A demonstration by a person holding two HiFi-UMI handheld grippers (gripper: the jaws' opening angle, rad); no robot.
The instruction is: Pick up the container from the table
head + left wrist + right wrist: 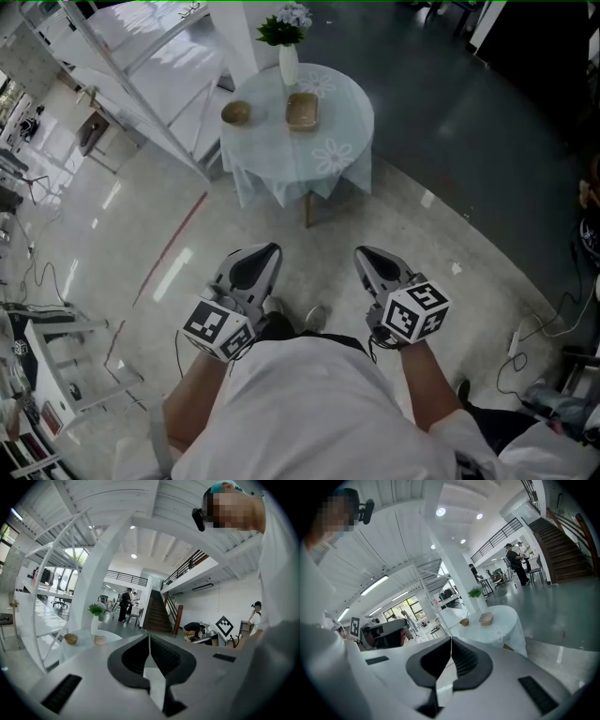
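The container [302,111] sits on the round cloth-covered table [328,155], near its far side. I can't make out anything inside it from here. A small bowl [235,113] lies to its left, apart from it. Behind it stands a vase [288,64] holding flowers [286,23]. My left gripper [267,251] and right gripper [367,255] are well short of the table, each with its jaws together on nothing.

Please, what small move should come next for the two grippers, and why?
Probably step forward toward the round table. The wooden container on it lies well beyond the left gripper and right gripper, both shut, empty and held close to the body.
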